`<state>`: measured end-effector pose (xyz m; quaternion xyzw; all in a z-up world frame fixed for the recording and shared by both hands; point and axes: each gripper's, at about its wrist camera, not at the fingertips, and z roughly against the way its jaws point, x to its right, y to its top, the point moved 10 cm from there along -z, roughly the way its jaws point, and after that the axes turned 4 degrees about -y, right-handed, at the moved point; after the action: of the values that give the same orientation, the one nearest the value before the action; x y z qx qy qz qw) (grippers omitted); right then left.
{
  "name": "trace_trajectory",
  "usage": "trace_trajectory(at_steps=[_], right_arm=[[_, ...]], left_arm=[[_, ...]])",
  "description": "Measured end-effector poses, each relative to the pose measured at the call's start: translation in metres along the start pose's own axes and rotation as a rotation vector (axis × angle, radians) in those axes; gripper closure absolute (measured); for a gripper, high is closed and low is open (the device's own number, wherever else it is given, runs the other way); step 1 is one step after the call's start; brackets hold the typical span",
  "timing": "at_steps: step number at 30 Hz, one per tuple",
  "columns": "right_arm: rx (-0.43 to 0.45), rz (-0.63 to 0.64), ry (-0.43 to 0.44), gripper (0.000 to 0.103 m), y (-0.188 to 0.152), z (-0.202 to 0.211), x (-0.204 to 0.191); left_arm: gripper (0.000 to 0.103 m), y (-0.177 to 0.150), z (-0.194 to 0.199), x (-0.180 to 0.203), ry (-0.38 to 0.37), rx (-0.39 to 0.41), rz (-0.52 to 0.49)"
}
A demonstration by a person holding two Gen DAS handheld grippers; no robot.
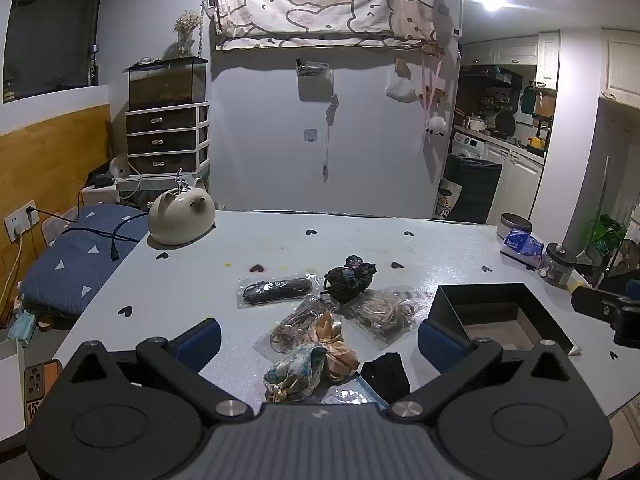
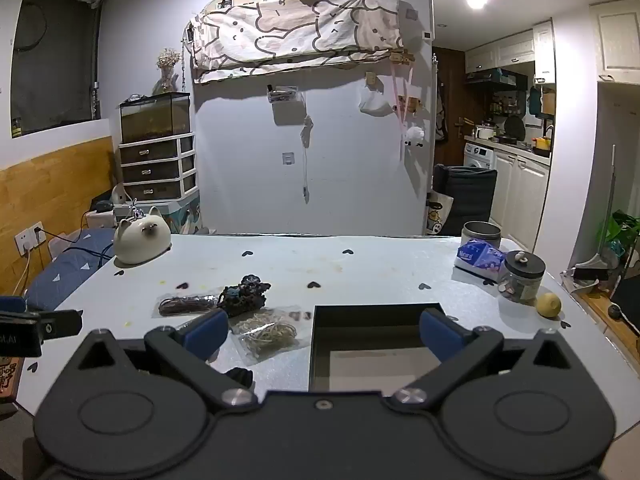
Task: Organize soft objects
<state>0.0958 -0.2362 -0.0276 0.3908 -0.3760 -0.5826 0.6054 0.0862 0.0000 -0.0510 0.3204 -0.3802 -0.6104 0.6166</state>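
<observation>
A dim room with a pale lilac wall and a cartoon-printed cloth hung high on it lies behind a light grey table [image 1: 180, 280] dotted with small dark hearts. A cream ceramic cat-shaped pot [image 1: 182, 216] sits at the table's far left corner.

The left gripper [image 1: 319, 338] hangs above the near edge with its blue-padded jaws spread as wide as they go, holding and touching nothing. Between its fingers, low in its view, lies a cluster of soft things: a blue-patterned fabric scrunchie [image 1: 294, 372] touching a tan satin scrunchie [image 1: 336, 340], with a black fabric piece [image 1: 386, 370] just right of them. Farther out lie a clear bag of brown hair ties [image 1: 294, 326], a clear bag of beige hair ties [image 1: 386, 312], a clear bag of dark hair ties [image 1: 276, 290] and a dark crocheted scrunchie [image 1: 350, 280].

The right gripper [image 2: 324, 334] is likewise fully open and empty. It hovers over an open black square box [image 2: 320, 344], whose pale bottom shows between its fingers; the right finger stands over the box's right side. The beige bag [image 2: 272, 334] lies just left of the box, near the left finger; the dark crocheted scrunchie [image 2: 246, 294] and dark bag [image 2: 186, 304] sit beyond. At the far right stand a glass jar with a black lid [image 2: 522, 278], a small yellow fruit [image 2: 549, 304], a blue tissue pack [image 2: 478, 258] and a round metal tin [image 2: 480, 234].
</observation>
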Motion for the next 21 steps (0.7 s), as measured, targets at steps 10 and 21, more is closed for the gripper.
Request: trace_trajectory(at_steps=[10,21], right_arm=[[-0.005,-0.003,0.003,0.0,-0.0011,-0.0015,0.0003],[-0.003,-0.003,0.001,0.0,-0.004,-0.0015,-0.0008]], left_arm=[[0.0,0.0004,0.0009,-0.0001,0.003,0.001,0.0],[0.0,0.0001,0.0001,0.0,-0.001,0.001,0.0]])
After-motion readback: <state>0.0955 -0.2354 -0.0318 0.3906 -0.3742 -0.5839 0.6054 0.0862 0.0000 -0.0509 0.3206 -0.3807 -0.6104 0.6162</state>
